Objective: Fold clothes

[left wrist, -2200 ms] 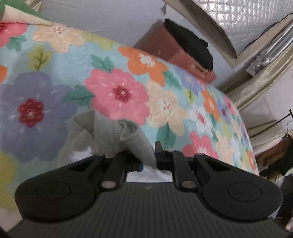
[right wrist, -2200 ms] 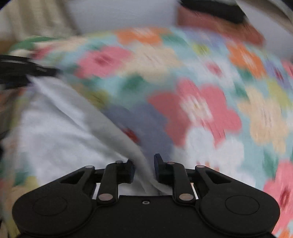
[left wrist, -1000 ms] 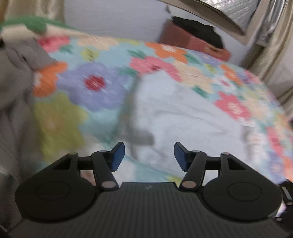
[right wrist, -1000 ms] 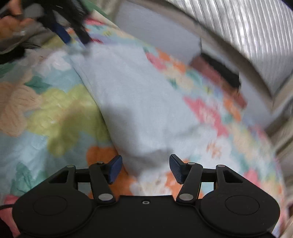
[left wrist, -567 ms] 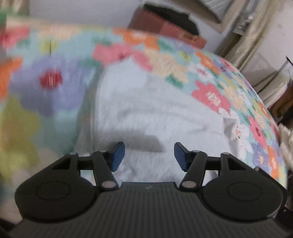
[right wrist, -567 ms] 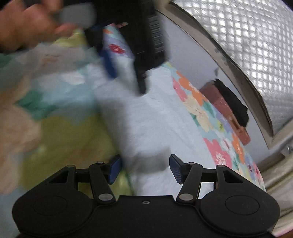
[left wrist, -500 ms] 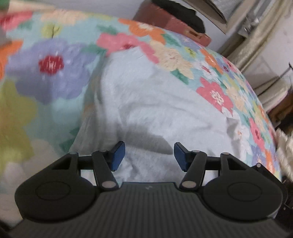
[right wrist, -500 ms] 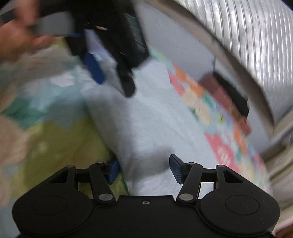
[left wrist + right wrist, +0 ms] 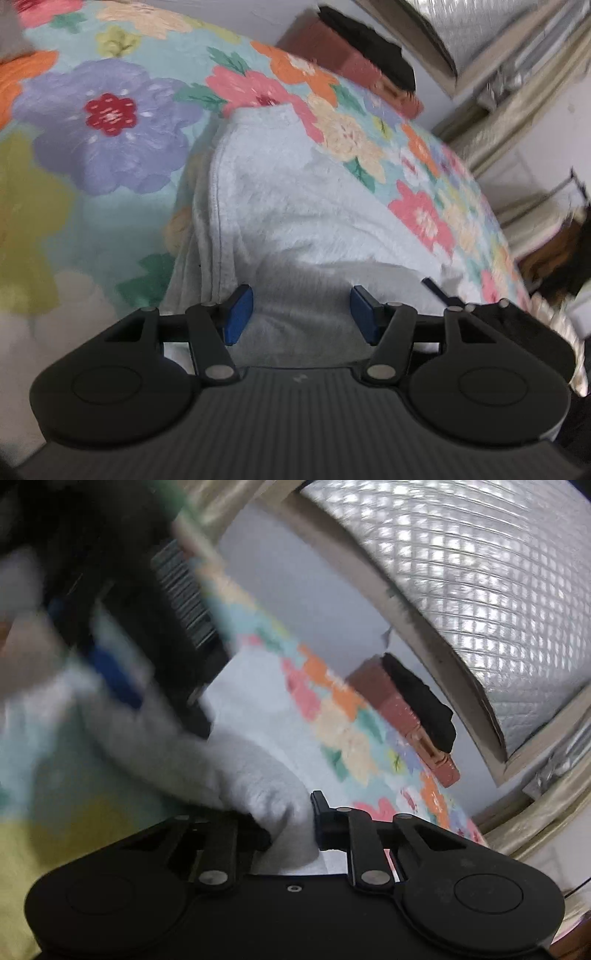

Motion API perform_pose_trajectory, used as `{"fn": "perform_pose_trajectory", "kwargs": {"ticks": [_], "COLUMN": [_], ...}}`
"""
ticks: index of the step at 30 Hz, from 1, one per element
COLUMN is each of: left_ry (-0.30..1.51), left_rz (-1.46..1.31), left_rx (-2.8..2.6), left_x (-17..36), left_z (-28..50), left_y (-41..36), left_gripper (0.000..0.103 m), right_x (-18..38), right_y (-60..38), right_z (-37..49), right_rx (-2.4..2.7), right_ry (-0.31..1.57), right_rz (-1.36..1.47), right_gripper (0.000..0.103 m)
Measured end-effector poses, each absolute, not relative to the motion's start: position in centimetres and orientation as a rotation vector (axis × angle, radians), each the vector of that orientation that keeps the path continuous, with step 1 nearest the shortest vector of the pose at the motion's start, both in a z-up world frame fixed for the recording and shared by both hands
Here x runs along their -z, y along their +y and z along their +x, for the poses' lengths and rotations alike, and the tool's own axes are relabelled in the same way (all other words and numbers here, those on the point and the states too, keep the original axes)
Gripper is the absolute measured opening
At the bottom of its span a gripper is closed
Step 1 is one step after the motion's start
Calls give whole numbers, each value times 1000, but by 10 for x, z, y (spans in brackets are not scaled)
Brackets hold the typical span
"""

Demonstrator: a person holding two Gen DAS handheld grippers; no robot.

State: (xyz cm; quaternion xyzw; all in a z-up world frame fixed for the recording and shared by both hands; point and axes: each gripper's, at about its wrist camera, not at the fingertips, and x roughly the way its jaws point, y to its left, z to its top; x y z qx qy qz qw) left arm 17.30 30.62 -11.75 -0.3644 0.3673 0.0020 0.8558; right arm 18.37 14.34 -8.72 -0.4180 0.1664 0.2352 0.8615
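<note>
A pale grey garment (image 9: 295, 206) lies folded lengthwise on the floral bedspread (image 9: 107, 122). My left gripper (image 9: 301, 314) is open just above its near end, blue pads either side of the cloth. My right gripper (image 9: 286, 823) is shut on a bunched edge of the same garment (image 9: 258, 775) and holds it up. The left gripper (image 9: 147, 635) shows blurred at the upper left of the right wrist view, over the garment. The tip of the right gripper (image 9: 439, 291) shows at the garment's right edge in the left wrist view.
A reddish-brown box (image 9: 332, 59) with a black item (image 9: 373, 48) on top sits at the bed's far edge against the wall. A quilted silver window covering (image 9: 461, 572) is above it. Curtains (image 9: 517, 110) hang at the right.
My right gripper has closed on the garment's edge and lifted it. My left gripper stays open and has dropped closer to the garment's near end.
</note>
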Motion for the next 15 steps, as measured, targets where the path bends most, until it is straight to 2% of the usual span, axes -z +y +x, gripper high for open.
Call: {"fn": "perform_pose_trajectory", "kwargs": {"ticks": [6, 13, 15], "left_ry": [687, 576, 525], "left_rz": [-924, -802, -735], "left_rx": [84, 144, 134], "left_x": [96, 17, -9], "left_z": [148, 101, 82], "left_y": [329, 336, 332], "left_gripper": [56, 56, 59], "right_x": [41, -30, -46], "right_y": [134, 126, 110], "right_z": [183, 189, 198], "right_rx": [-590, -837, -956], "right_ry": [299, 344, 432], "right_rz": [-686, -401, -211], "right_gripper": [20, 20, 20]}}
